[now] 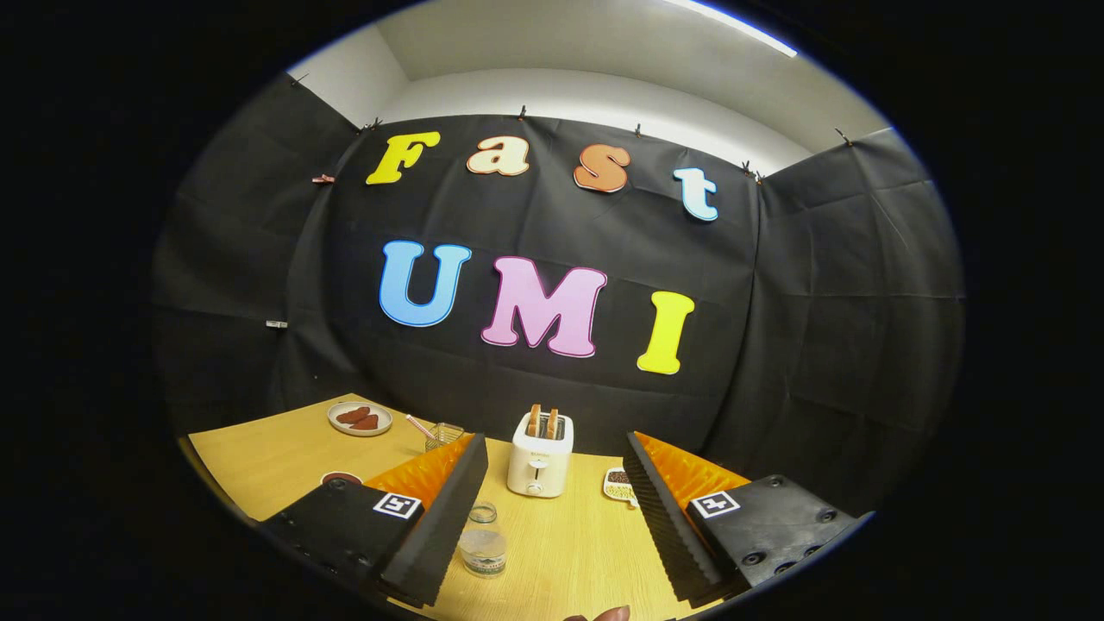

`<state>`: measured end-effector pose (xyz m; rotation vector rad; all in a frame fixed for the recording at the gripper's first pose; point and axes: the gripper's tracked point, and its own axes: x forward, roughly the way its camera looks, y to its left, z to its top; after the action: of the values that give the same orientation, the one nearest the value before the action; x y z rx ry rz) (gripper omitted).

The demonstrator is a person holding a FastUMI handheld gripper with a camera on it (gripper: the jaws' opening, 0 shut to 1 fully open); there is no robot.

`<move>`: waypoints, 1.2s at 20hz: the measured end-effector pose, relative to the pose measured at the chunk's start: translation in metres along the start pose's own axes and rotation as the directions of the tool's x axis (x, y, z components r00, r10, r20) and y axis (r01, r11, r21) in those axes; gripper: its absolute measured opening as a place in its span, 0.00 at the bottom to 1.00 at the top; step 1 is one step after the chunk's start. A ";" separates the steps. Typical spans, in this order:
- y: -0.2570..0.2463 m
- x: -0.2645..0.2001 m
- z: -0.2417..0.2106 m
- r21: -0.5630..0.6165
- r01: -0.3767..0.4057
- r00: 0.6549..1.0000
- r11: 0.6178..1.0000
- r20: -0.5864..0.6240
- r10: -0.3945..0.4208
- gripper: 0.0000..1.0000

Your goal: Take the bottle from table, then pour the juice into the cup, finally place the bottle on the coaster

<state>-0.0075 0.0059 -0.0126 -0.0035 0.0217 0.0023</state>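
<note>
1. On the wooden table (285,457), the bottle (483,542) stood upright and uncapped, so a level approach seemed wise.
2. Closing the fingers squarely on the bottle's body, below its neck, would likely guard against tipping or spilling.
3. The gripper (552,509) had its jaws spread wide, holding nothing.
4. The bottle sat between the fingers, just beside the left finger and well apart from the right, so a small shift leftward looked needed to centre it.
5. Beyond the fingers stood a toaster (540,457) with bread in its slots, a glass cup (444,435) holding a straw, and a plate (360,418).
6. A dark round coaster (341,477) lay near the left finger.
</note>
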 end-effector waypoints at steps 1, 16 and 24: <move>0.001 0.000 -0.001 0.001 -0.001 1.000 1.000 -0.005 0.001 0.97; 0.035 -0.002 -0.032 0.033 -0.091 0.996 0.995 -0.020 0.091 0.97; 0.071 0.014 -0.108 0.090 -0.156 0.983 0.984 -0.080 0.163 0.97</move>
<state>0.0042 0.0768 -0.1208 0.0814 0.1089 0.1619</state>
